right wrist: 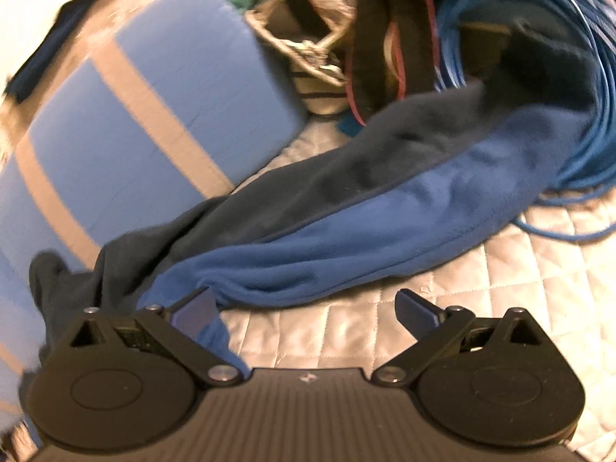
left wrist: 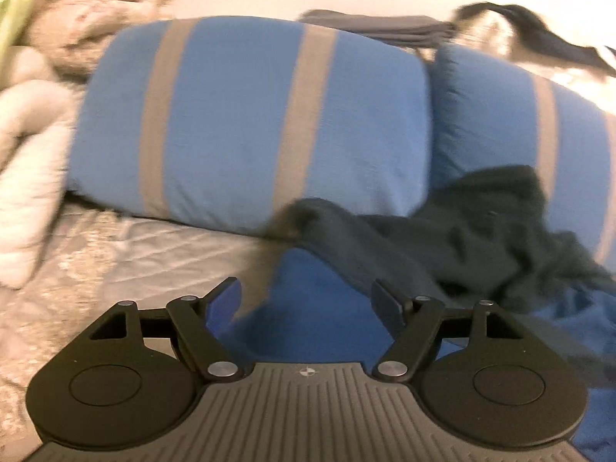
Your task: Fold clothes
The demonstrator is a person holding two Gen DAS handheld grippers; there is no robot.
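Note:
A fleece garment, dark navy (left wrist: 462,238) on one side and bright blue on the other, lies crumpled on the bed against the pillows. In the right wrist view it stretches as a long blue and navy band (right wrist: 365,208) across the quilt. My left gripper (left wrist: 304,288) is open just above it, with blue and dark cloth showing between the fingers but no pad pressing on it. My right gripper (right wrist: 304,296) is open wide over the quilt at the garment's near edge; a flap of blue cloth lies by its left finger (right wrist: 196,308).
Two blue pillows with grey stripes (left wrist: 250,115) (left wrist: 519,123) stand behind the garment on the grey quilted bedspread (right wrist: 500,288). Beige towels (left wrist: 38,115) are piled at the left, and folded dark clothes (left wrist: 385,25) lie behind. A coil of blue cable (right wrist: 577,77) and dark clutter sit at the right.

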